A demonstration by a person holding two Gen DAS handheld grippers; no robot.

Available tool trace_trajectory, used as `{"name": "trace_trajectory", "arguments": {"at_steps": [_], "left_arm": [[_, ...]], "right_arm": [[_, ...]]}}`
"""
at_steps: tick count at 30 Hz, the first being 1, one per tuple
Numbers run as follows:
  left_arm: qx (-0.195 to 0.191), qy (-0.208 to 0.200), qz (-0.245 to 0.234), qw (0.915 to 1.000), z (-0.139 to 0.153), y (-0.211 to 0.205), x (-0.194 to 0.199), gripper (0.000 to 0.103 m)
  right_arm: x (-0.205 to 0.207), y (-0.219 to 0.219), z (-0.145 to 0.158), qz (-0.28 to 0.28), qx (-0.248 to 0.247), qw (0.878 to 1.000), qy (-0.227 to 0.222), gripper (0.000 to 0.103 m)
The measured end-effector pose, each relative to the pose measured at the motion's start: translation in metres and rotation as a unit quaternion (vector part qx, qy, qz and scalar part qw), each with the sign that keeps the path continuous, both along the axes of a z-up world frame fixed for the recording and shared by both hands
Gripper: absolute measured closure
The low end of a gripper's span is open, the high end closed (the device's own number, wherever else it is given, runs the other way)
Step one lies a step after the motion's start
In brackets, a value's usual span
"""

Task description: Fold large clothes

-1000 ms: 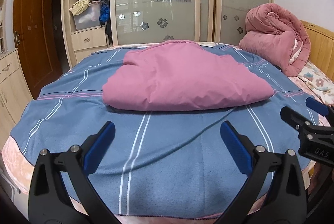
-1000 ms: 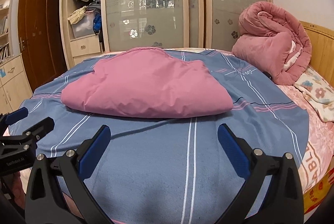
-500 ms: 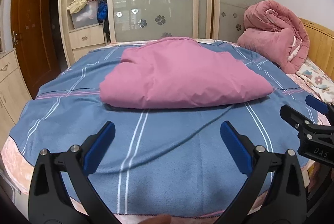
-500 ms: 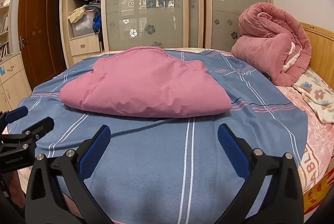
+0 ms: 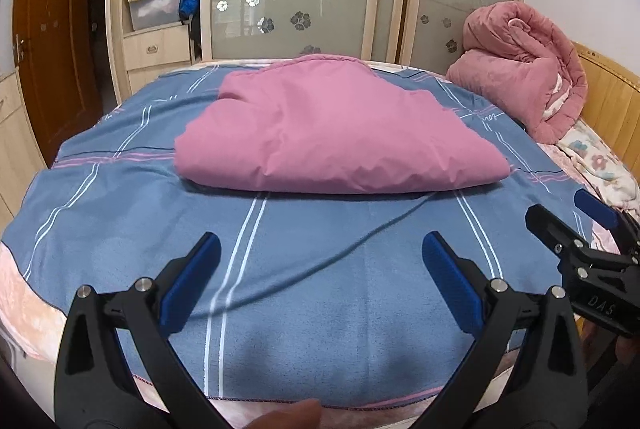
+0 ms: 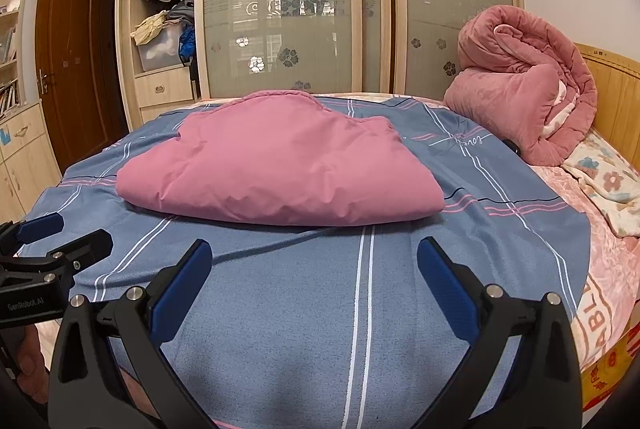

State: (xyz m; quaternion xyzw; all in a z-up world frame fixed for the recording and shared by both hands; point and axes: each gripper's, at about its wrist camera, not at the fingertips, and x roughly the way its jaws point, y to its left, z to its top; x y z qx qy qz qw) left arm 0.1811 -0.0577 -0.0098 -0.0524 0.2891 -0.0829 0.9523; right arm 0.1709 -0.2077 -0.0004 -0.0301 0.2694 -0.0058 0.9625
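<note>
Both empty grippers gape short of the folded pink garment [image 5: 336, 133].

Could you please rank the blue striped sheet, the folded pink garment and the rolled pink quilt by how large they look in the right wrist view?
1. Blue striped sheet, filling most of the foreground.
2. Folded pink garment.
3. Rolled pink quilt, which lies farther back, so its true size against the garment is unsure.

Bed [image 5: 120, 229] in blue striped sheet; folded pink garment [image 5: 336, 133], rolled pink quilt [image 5: 520, 69] on it.
</note>
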Motion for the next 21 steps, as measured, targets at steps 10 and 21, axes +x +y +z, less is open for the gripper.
{"name": "trace_trajectory", "arguments": {"at_steps": [10, 21], "left_arm": [[0.004, -0.01, -0.01, 0.9999, 0.0032, -0.0066, -0.0046, 0.002], [0.006, -0.012, -0.008, 0.9999, 0.0042, -0.0058, -0.0054, 0.002]], "right_arm": [[-0.001, 0.0006, 0.0005, -0.001, 0.0, 1.0, -0.001, 0.001], [-0.0012, 0.0014, 0.0002, 0.0, 0.0, 1.0, 0.0, 0.001]]}}
